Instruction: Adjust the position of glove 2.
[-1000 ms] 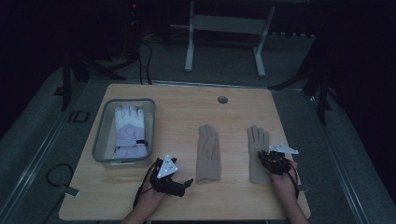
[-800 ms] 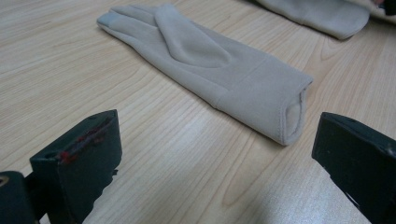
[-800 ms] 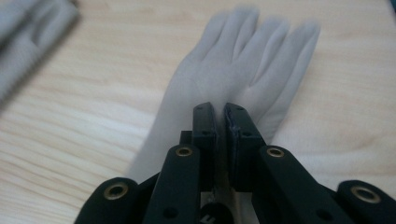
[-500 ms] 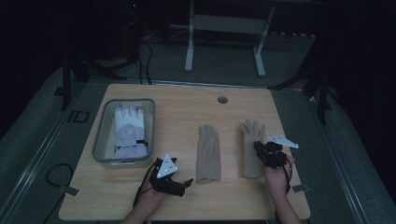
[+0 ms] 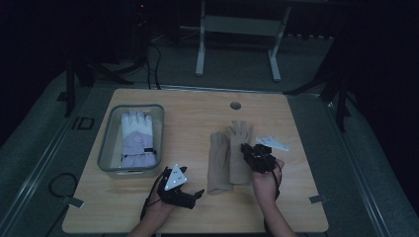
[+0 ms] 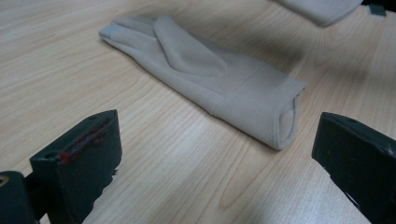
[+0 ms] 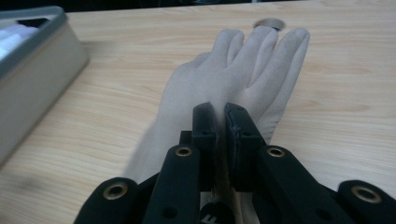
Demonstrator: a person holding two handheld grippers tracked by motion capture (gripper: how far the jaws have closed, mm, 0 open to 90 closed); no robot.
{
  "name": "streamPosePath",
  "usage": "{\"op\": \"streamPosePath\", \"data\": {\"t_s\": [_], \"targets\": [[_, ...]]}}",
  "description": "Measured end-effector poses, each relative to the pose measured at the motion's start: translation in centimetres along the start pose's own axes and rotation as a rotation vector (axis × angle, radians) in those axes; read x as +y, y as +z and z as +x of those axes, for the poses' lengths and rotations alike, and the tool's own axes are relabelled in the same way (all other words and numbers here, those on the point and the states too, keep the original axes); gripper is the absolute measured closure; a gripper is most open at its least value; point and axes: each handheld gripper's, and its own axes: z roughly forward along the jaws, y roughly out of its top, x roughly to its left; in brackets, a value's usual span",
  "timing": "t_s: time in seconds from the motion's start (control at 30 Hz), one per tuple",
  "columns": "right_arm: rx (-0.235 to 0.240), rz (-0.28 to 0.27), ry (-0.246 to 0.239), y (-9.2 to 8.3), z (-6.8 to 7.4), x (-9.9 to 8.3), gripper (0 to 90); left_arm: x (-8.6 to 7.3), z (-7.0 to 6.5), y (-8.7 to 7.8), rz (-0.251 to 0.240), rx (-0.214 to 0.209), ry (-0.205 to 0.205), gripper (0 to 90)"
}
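Two beige gloves lie in the middle of the wooden table [image 5: 188,118]. My right gripper [image 5: 250,151] [image 7: 220,113] is shut on the right glove [image 5: 239,136] [image 7: 233,74] near its middle, fingers pointing away. That glove now sits right against the left glove [image 5: 218,165], and whether they overlap is unclear. My left gripper [image 5: 196,194] [image 6: 215,158] rests open near the front edge. Its jaws stand wide apart facing the cuff of the left glove [image 6: 210,79], a short way off. Nothing is between them.
A grey bin [image 5: 105,148] [image 7: 42,70] at the left holds a white glove [image 5: 136,136]. There is a round cable hole [image 5: 235,105] [image 7: 268,22] near the table's far edge. The person's hands come in from the front edge.
My right gripper has moved left with the beige glove in it, bringing it up beside the other glove. The left gripper has stayed in place.
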Motion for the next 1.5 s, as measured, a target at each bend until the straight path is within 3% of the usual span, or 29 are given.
{"op": "streamPosePath", "data": {"t_s": [0.17,0.37,0.5,0.63,0.73,1.07,1.17,1.3,1.37,1.43,1.5], "targets": [[0.029,0.021,0.022,1.2,2.4,-0.1,83.1,0.1,0.0,-0.1,-0.007,0.002,0.008,1.7],[0.025,0.032,0.027,2.6,4.9,-0.9,83.0,0.0,0.2,0.0,-0.002,-0.005,0.003,1.7],[-0.003,0.061,0.015,3.7,5.2,-2.0,82.9,0.0,0.2,-0.1,0.0,-0.004,0.003,1.7],[-0.012,0.09,0.038,4.5,4.6,-3.1,82.3,0.0,0.2,0.1,0.006,-0.008,0.005,1.7],[-0.006,0.098,0.053,4.7,4.3,-3.5,81.7,-0.1,0.2,0.2,0.011,-0.009,0.007,1.8],[0.006,0.149,0.026,6.2,4.3,-4.8,75.3,-0.1,0.0,0.3,0.02,-0.013,0.015,1.7],[0.038,0.159,0.038,6.0,4.1,-4.4,66.1,-0.1,0.0,0.3,0.021,-0.017,0.013,1.7],[0.059,0.15,0.0,5.2,3.3,-3.4,50.0,0.0,-0.1,0.5,0.039,-0.001,0.053,1.7],[0.085,0.147,-0.009,4.9,2.6,-2.9,40.8,0.0,-0.1,0.6,0.036,-0.011,0.053,1.7],[0.152,0.175,-0.029,4.8,1.8,-2.6,28.4,0.1,-0.2,0.6,0.026,-0.019,0.059,1.8],[0.189,0.184,-0.044,4.5,1.1,-2.3,23.0,0.1,-0.2,0.5,-0.01,-0.032,0.064,1.7]]}}
